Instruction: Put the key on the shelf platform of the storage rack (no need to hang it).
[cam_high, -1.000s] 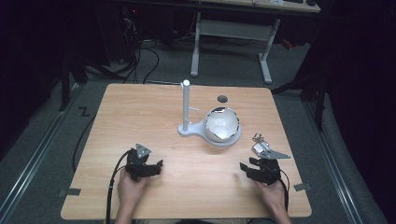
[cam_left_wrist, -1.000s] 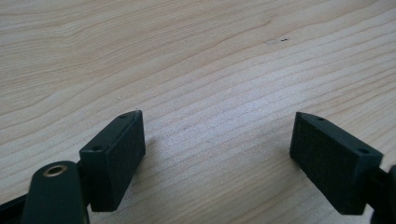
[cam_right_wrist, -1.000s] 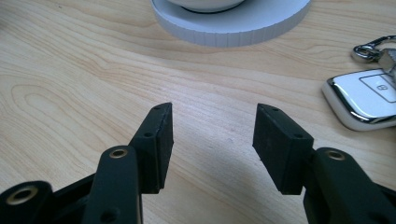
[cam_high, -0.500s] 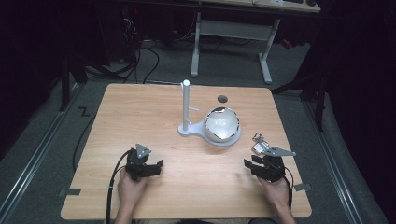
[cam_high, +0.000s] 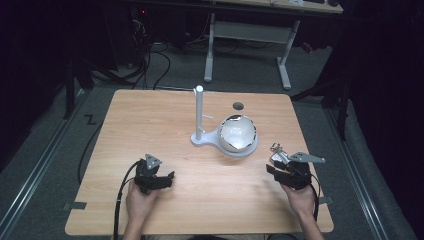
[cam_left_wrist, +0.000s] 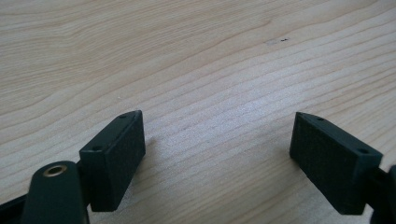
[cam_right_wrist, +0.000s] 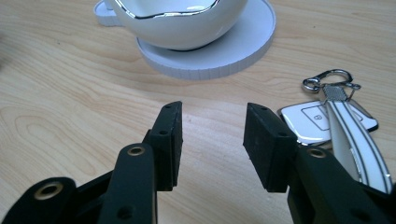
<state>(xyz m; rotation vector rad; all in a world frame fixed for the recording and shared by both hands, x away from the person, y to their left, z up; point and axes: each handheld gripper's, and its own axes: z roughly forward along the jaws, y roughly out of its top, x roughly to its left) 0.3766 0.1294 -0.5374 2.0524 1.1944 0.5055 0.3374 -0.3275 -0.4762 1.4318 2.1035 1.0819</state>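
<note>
**Dark room, lit table**

A light wooden table (cam_high: 150, 120) is seen at frame centre, brightly lit against dim surroundings. Grey floor (cam_high: 45, 150) is spread on both sides. At the top, a white-legged desk (cam_high: 250, 35) is made out, with black cables (cam_high: 155, 55) trailed at upper left.

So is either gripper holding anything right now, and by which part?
Nothing is held: left gripper and right gripper are open; the car key lies beside the right one.
</note>
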